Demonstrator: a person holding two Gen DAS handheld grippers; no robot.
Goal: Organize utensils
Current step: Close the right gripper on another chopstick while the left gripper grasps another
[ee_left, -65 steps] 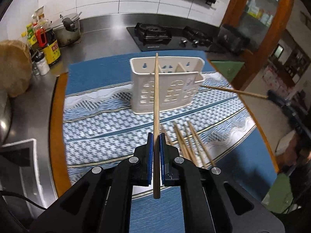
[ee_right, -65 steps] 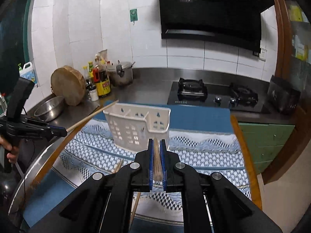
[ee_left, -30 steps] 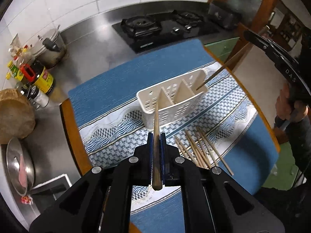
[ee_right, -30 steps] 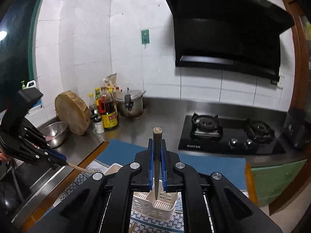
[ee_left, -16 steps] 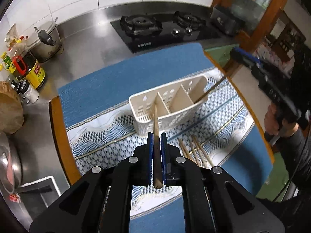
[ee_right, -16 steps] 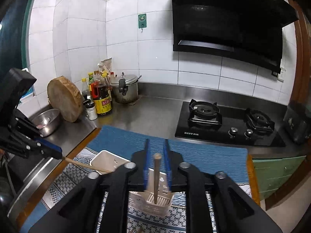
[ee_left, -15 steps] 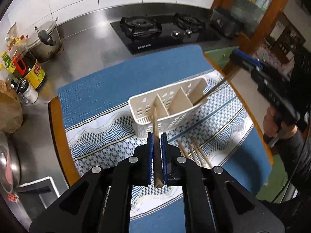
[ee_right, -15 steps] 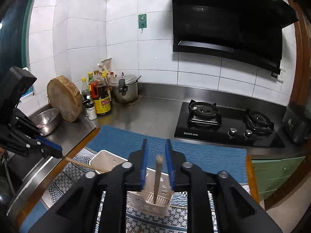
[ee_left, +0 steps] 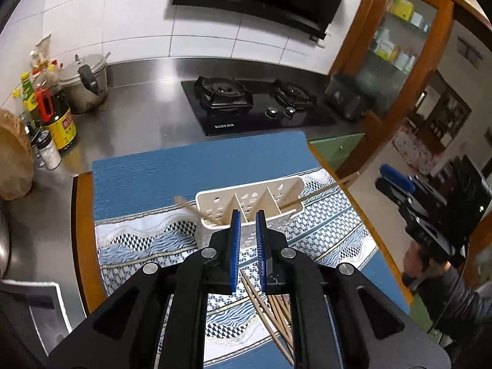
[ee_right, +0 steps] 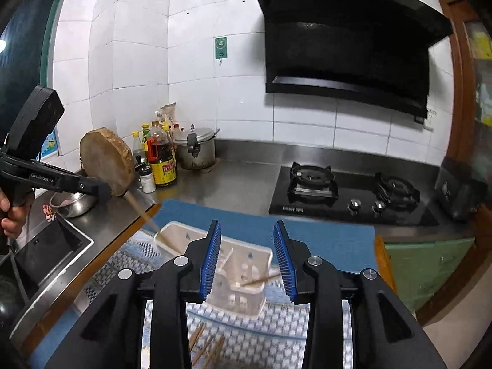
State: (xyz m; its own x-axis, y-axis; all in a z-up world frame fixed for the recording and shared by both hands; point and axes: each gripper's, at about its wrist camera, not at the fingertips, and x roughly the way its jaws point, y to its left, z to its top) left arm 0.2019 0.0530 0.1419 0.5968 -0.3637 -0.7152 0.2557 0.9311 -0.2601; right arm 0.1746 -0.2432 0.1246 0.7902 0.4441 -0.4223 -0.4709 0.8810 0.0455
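A white slotted utensil holder [ee_left: 246, 204] stands on the blue patterned mat [ee_left: 147, 236]; it also shows in the right wrist view [ee_right: 246, 264]. One wooden chopstick [ee_left: 196, 212] leans in its left compartment, another [ee_left: 319, 195] leans out of its right compartment. In the right wrist view these are the left chopstick [ee_right: 144, 215] and the right chopstick [ee_right: 261, 280]. My left gripper [ee_left: 246, 224] is open and empty just above the holder. My right gripper [ee_right: 247, 258] is wide open and empty above it. Several loose chopsticks [ee_left: 270, 307] lie on the mat nearer me.
A black gas stove [ee_left: 258, 107] sits behind the mat. A pressure cooker [ee_left: 86, 83], sauce bottles [ee_left: 55, 117] and a round wooden board [ee_right: 107, 161] stand at the left. A metal bowl [ee_right: 72, 204] and a sink [ee_right: 46, 255] are left of the mat.
Both grippers have opened and let go of their chopsticks, which now lean in the holder's left and right compartments. The left gripper has tilted up and drawn back a little.
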